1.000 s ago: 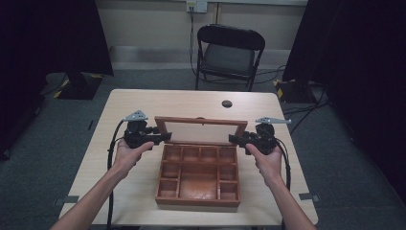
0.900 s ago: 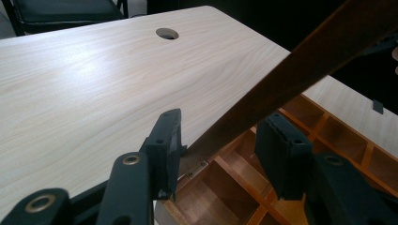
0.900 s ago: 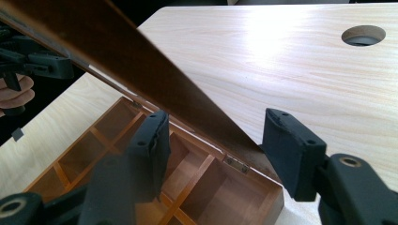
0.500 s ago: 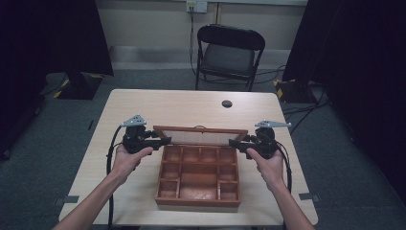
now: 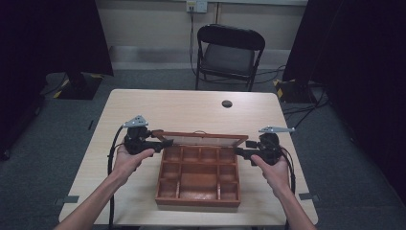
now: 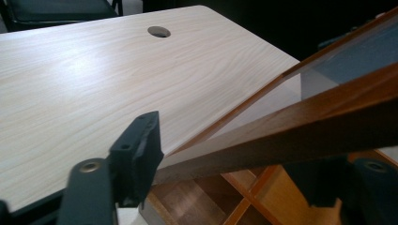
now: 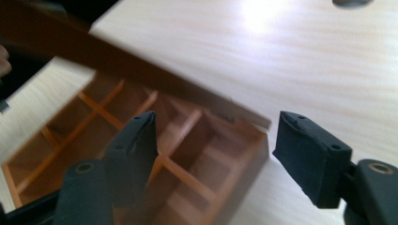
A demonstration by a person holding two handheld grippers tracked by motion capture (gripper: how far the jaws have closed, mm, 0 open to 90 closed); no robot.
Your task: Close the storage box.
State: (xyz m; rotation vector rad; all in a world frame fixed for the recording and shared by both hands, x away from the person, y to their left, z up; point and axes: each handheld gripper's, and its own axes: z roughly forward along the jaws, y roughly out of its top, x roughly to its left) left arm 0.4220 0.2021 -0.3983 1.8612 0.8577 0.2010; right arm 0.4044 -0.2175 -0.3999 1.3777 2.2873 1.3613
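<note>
A brown wooden box (image 5: 197, 203) with several compartments sits on the table's near half. Its glass lid (image 5: 201, 139) hangs tilted over the back row, hinged at the far side. My left gripper (image 5: 165, 143) is at the lid's left end and my right gripper (image 5: 238, 152) at its right end. In the left gripper view the lid frame (image 6: 291, 136) crosses between the jaws, which have just been opening. In the right gripper view the lid's corner (image 7: 244, 119) lies between wide jaws, also just opening, with neither pad pressing on it.
The pale wooden table (image 5: 191, 110) has a round cable hole (image 5: 227, 103) near its far edge. A black folding chair (image 5: 230, 52) stands behind the table. Dark curtains hang at both sides. Cables trail from both grippers toward the near edge.
The lid's free edge has sunk lower over the box. Both hands have stayed at the lid's ends.
</note>
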